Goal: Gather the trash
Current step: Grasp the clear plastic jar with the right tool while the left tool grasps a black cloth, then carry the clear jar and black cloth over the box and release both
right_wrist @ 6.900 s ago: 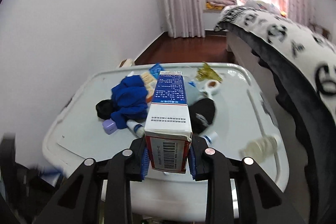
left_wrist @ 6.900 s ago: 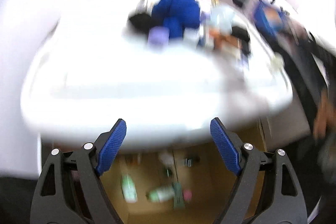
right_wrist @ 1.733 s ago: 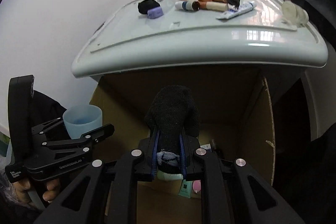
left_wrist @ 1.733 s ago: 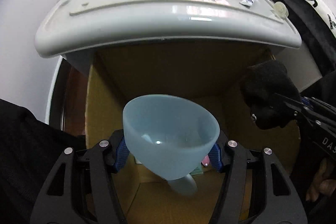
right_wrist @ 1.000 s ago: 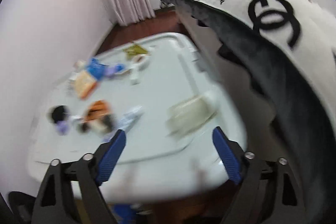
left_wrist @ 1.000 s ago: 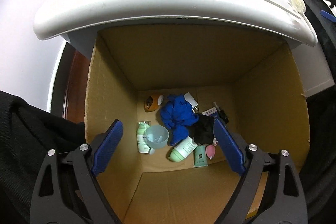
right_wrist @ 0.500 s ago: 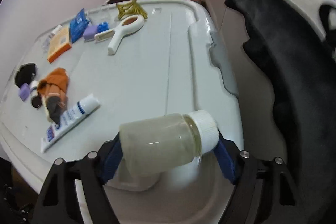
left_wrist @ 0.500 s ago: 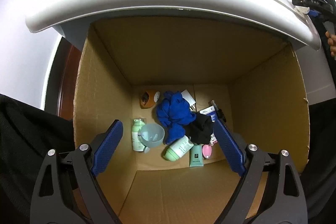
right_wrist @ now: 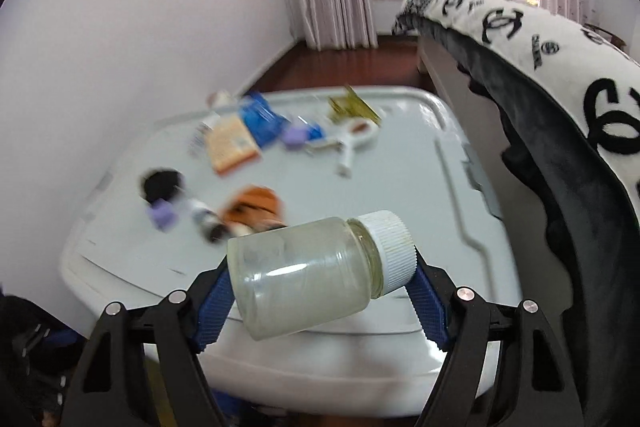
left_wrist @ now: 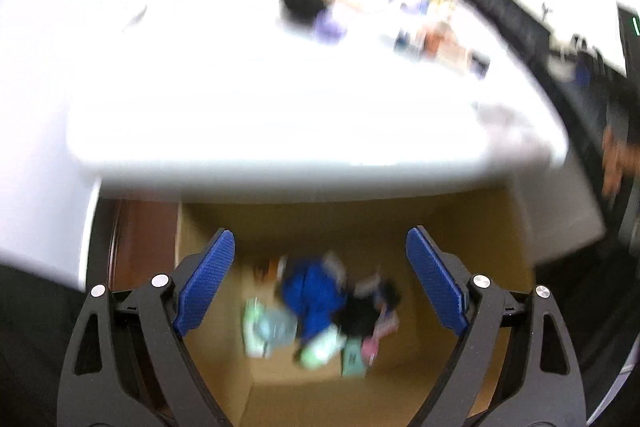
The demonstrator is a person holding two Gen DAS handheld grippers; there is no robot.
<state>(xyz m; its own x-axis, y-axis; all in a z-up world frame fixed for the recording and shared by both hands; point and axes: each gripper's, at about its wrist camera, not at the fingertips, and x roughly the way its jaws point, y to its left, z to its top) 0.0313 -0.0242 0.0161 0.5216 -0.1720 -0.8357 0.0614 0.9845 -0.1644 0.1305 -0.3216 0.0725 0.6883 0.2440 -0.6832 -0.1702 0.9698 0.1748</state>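
Two blue-padded grippers show: the right gripper (right_wrist: 320, 291) clamps a clear plastic jar with a white ribbed cap (right_wrist: 316, 287) sideways, above the near edge of the pale grey bin lid (right_wrist: 400, 187); the left gripper (left_wrist: 320, 283) is spread wide, empty, over the brown cardboard box (left_wrist: 460, 219) just below that lid.

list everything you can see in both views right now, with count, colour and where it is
jar: 1, clear with white cap, sideways between the right gripper's pads
lid table: 1, pale grey, above the box
cardboard box: 1, brown, open, under the table's near edge
blue cloth: 1, blue, in the box
pale blue cup: 1, in the box, left of the cloth
orange packet: 1, far left of the table
white clip: 1, far middle of the table
purple blocks: 2, on the table
blanket: 1, black and white, right
left gripper: open, empty, above the box
right gripper: shut on the jar
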